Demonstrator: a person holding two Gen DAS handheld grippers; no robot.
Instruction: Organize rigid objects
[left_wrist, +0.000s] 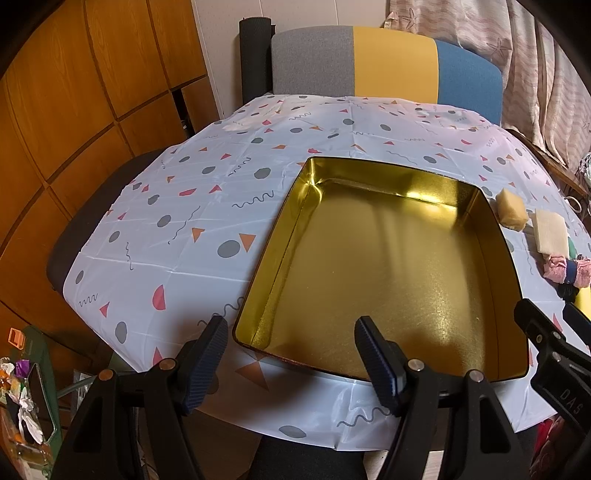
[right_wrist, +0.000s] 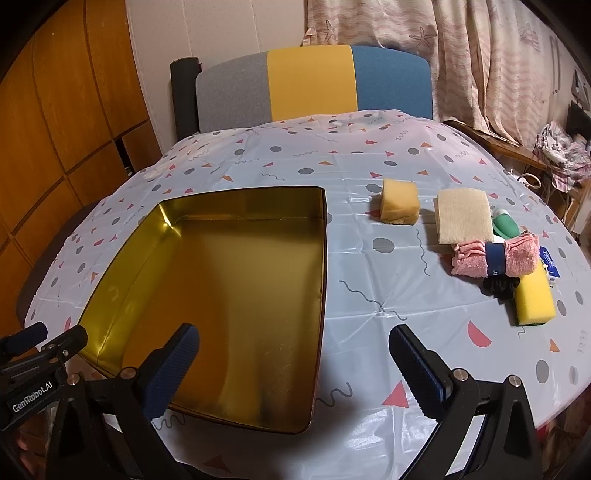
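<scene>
Both grippers idle at the near table edge: left gripper (left_wrist: 291, 354) spread wide, nothing between its fingers, hovering over the near-left corner of the gold tin (left_wrist: 388, 266); right gripper (right_wrist: 295, 369) also spread and empty, straddling the tin's near-right corner. Tin interior is bare, no item in it. Judged progress: nothing sorted yet, task at its start.

Items all lie right of the tin on the patterned tablecloth (right_wrist: 369, 277): tan sponge block (right_wrist: 399, 201) nearest the tin, cream pad (right_wrist: 463, 216) beside it, green bottle (right_wrist: 508, 223) partly hidden behind the pad, pink rolled towel (right_wrist: 496, 260) with a dark band, black object (right_wrist: 498, 287) under it (cannot identify), yellow sponge (right_wrist: 533, 301), blue-white pack (right_wrist: 550, 262) at the far edge. Which ones count as rigid is unclear; the bottle and pack look like the likeliest candidates. All pick-and-place work is left.
</scene>
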